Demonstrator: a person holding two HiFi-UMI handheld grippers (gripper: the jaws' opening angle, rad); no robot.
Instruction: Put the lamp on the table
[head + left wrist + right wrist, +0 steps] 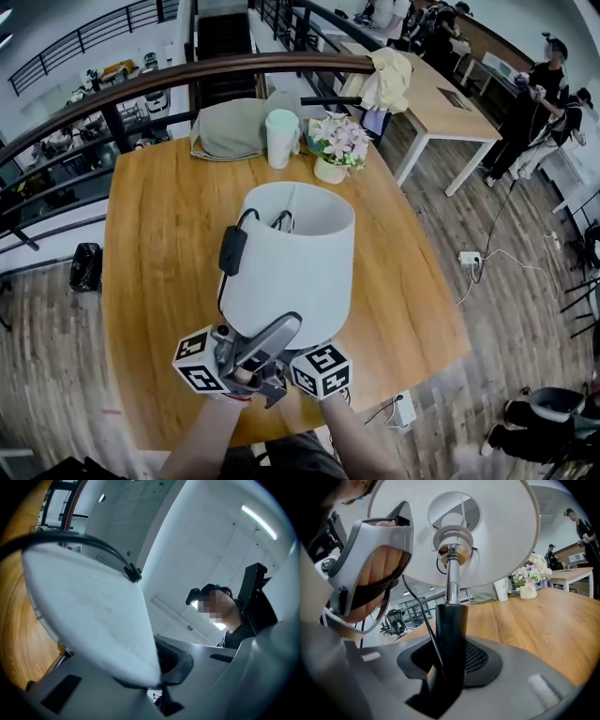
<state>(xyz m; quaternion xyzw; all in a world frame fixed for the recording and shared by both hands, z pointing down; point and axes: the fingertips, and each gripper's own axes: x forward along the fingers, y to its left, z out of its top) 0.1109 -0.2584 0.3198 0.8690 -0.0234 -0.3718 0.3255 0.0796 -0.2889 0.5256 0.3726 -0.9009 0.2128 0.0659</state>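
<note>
Lamp (291, 262) is in the air over the near half of the wooden surface (150, 281), carried by both grippers and not yet set down. Its long axis is tilted: the black stem (451, 625) starts at the person's end, and the white shade (89, 606) leans up and away over the surface.

The right gripper (449, 667) has its fingers clamped on the lower stem, with the black cord running down beside it. The left gripper (159, 686) points upward, and its fingers appear to be pinched on the shade's lower edge. That view is crowded by white fabric, so this hold is a reading rather than a certainty.

The base is hidden below the fingers in every view. It should sit close to the surface's near edge, so the coming move turns on swinging the stem upright and lowering the base end. The right gripper is nearer the base and would carry the weight, while the left can steer the tilt from the shade.

A white cup (281, 138) and a vase of flowers (336, 150) stand well apart at the far side.
</note>
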